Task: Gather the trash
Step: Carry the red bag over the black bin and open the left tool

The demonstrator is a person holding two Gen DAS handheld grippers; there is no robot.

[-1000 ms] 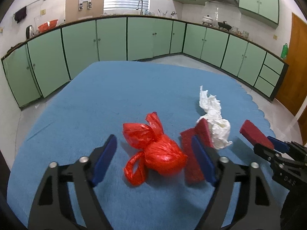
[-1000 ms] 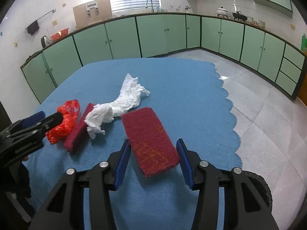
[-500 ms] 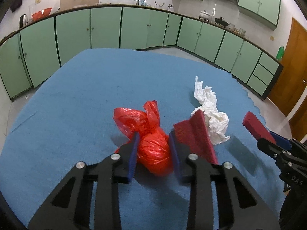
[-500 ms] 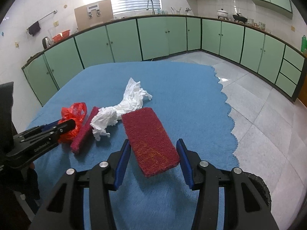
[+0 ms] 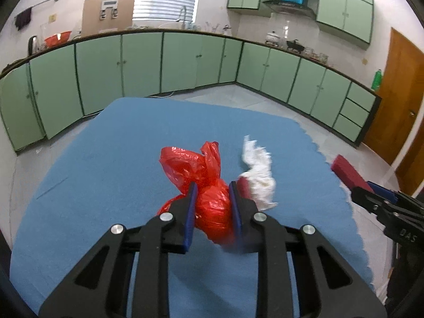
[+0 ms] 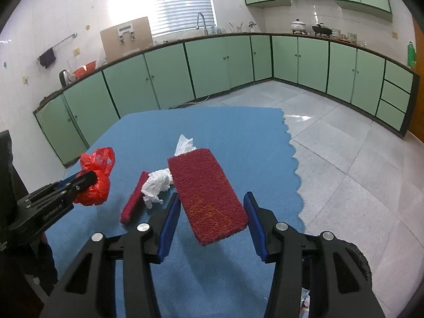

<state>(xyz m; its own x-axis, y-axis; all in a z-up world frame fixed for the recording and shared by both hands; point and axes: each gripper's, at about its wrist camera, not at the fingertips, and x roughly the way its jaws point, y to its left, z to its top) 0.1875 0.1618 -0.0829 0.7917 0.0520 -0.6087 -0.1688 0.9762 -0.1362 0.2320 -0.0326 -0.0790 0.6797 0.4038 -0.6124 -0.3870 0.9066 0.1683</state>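
A knotted red plastic bag [image 5: 209, 212] sits between the blue pads of my left gripper [image 5: 212, 185]. The jaws are closing and press on both of its sides, and the bag hangs just above the blue tablecloth [image 5: 106, 159]. My right gripper [image 6: 211, 196] is shut on a dark red scrub pad [image 6: 201, 175], held tilted above the table. A crumpled white tissue [image 6: 157, 182] lies on the cloth between the two grippers. A second red scrub pad [image 6: 133, 198] rests against its left side.
The cloth's scalloped edge [image 6: 294, 164] runs along the right, with tiled floor [image 6: 344, 172] beyond it. Green kitchen cabinets [image 5: 185, 61] line the far walls. A brown door [image 5: 397, 92] stands at the far right.
The left jaws have closed from wide open onto the red bag and lifted it off the cloth. The right gripper has risen with its scrub pad.
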